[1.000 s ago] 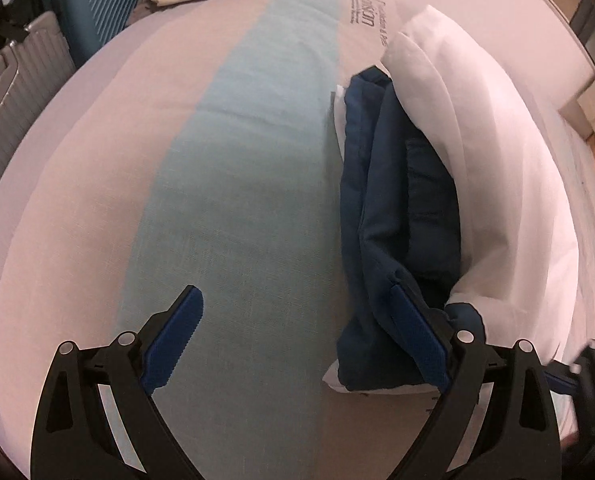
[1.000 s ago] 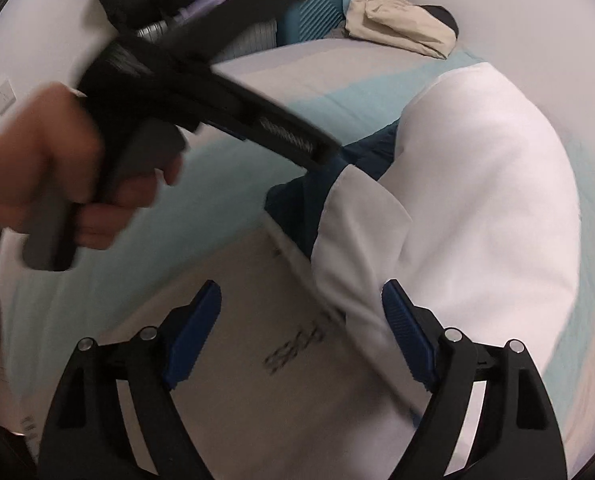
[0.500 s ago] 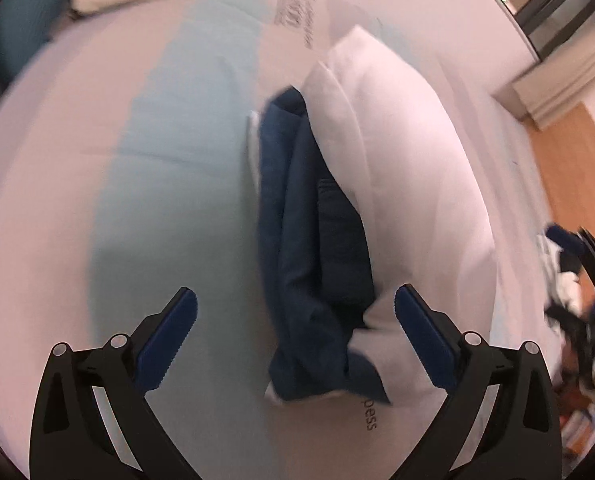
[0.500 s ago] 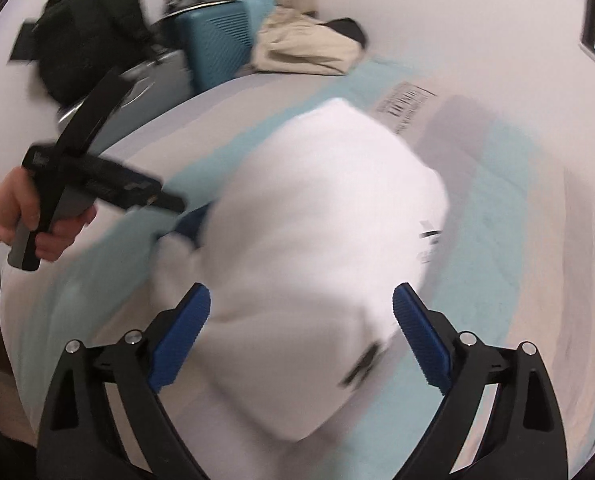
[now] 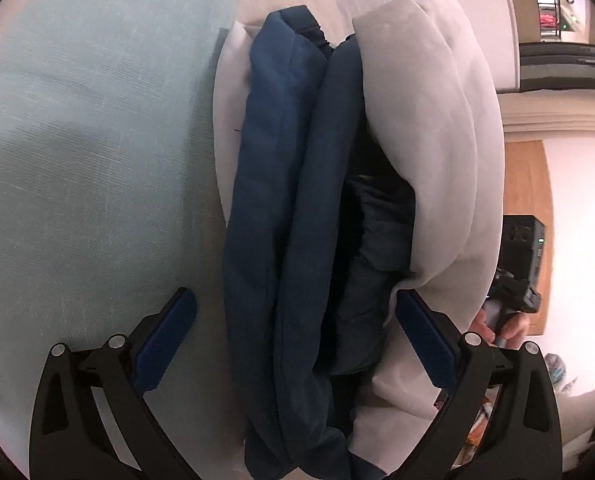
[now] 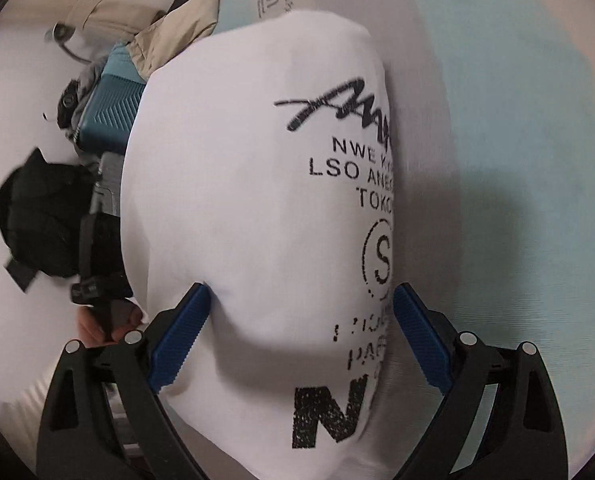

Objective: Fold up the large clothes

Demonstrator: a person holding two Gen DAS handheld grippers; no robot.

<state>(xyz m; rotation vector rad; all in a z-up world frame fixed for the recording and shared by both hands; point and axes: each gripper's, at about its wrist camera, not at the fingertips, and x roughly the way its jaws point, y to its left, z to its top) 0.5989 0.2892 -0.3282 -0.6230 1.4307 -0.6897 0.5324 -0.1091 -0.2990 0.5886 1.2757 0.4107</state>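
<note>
Both pairs of fingers stand wide apart and clamp nothing. The left gripper (image 5: 293, 340) straddles the near end of the folded bundle, its left pad (image 5: 165, 340) over the bedsheet (image 5: 77, 180) and its right pad (image 5: 425, 344) against the white shirt (image 5: 429, 128), so the navy garment (image 5: 281, 208) lies in the gap between them; this looks like a stance for pinching the stacked layers together, though no pressure is on the cloth yet. The right gripper (image 6: 297, 340) spans the white shirt from the other side, its left pad (image 6: 179, 340) touching the fabric where a dimple shows, its right pad (image 6: 421, 340) at the printed edge, probably to steady or squeeze the bundle. The clothes lie on the bed as one thick pile, the white wrapped over the navy with the navy folds exposed on the left. Beyond it, at the far left of the right view, sit a teal suitcase (image 6: 109, 120), a beige garment (image 6: 173, 32) and a black bag (image 6: 45, 216).
</note>
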